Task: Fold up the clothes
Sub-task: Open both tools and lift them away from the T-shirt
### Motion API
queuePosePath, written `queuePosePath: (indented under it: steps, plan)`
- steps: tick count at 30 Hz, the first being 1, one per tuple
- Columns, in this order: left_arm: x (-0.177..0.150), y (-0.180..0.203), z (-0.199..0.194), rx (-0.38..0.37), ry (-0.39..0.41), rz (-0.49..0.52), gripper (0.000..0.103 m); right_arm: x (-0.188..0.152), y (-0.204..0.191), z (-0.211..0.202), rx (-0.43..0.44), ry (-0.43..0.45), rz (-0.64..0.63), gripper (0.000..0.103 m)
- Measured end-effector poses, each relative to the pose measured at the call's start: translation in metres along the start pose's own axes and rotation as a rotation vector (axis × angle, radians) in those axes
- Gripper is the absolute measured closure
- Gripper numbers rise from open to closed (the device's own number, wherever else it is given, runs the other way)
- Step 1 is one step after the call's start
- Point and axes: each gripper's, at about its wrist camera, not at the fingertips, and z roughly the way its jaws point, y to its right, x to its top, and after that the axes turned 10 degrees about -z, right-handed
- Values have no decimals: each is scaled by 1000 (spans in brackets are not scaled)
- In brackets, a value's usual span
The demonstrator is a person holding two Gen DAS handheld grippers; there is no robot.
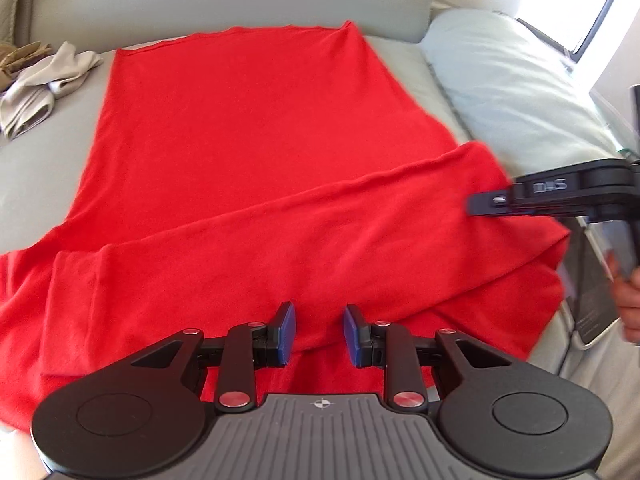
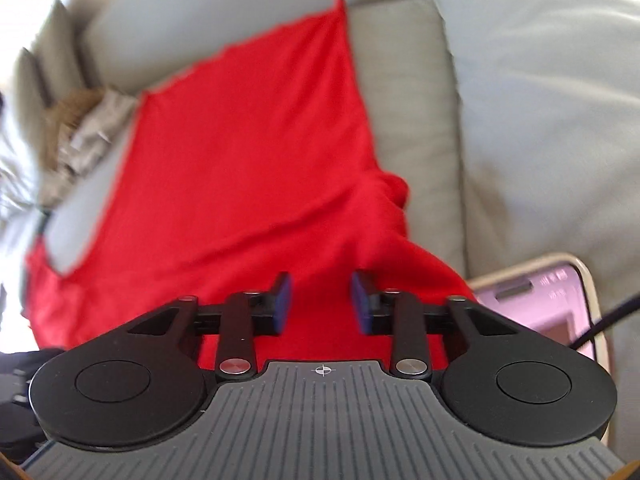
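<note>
Grey sofa cushion (image 1: 48,184) (leather-like) under red garment (image 1: 256,152); beige clothes (image 1: 36,92) beside.

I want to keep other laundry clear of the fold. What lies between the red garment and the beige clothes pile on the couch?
In the left wrist view, only bare grey couch cushion separates the red garment from the beige clothes pile.
</note>
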Motion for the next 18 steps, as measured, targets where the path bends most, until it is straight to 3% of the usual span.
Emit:
queuePosePath:
  steps: [2,4,8,11,14,16,18]
  plan:
    - [-2,-6,-6,4,5,-6,77,-7,-4,-12,-126,-49,-32,76]
    - [-5,-7,-11,2,18,-4,78,-21,-7,-33,-194,-34,-81,73]
    - [-15,-1,-16,7,10,5,78,-41,-33,-54,-142,19,-156,64]
    - [-25,4,-20,25,-26,24,77,-52,-55,-41,-97,-58,-190,61]
    - [-38,3,-28,45,-76,46,75,-74,-84,-44,-149,-106,-311,48]
    - [-47,-1,-32,28,-132,53,73,-86,-89,-56,-159,-149,-340,47]
    - [-57,-3,-40,26,-137,82,73,-96,-86,-71,-125,-200,-326,47]
